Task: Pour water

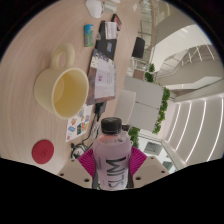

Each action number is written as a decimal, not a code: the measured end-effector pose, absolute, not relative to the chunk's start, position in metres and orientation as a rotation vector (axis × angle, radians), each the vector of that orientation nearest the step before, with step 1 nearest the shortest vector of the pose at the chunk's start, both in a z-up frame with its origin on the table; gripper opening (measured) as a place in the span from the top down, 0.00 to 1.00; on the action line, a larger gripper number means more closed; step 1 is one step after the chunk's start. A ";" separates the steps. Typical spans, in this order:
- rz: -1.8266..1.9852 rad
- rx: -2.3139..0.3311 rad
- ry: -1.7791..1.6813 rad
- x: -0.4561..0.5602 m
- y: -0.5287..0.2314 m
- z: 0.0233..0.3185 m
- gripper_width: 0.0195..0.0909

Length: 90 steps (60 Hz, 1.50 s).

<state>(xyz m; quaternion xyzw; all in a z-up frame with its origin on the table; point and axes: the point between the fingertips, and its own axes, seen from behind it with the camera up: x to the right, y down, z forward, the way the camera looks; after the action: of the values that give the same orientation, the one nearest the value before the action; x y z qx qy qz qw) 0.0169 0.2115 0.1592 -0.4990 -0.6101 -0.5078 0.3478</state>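
At bottom center of the frame, the gripper (113,172) is clasping a clear plastic water bottle (113,158), its magenta pads (89,160) pressing both sides of the printed label. The bottle is standing upright with its pale cap (112,126) apparently in place. Up and to the left, a round, cream-yellow mug (64,92) is waiting (smooth, glossy, seemingly empty) on the wooden table (40,45), beside a small red disc (41,151). The pour appears not yet begun; carrying and tilting over the mug likely comes next.
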 end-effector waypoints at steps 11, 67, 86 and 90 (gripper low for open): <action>-1.648 -1.007 -1.973 0.012 0.219 0.149 0.71; 0.188 -1.804 -0.164 0.065 0.191 0.105 0.57; 0.204 -1.815 -0.155 0.079 0.182 0.072 0.56; 0.197 -1.829 -0.167 0.077 0.182 0.073 0.51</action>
<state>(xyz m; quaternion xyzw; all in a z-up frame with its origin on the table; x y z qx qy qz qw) 0.0775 0.1820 0.0734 -0.7899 -0.0722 0.0849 0.6030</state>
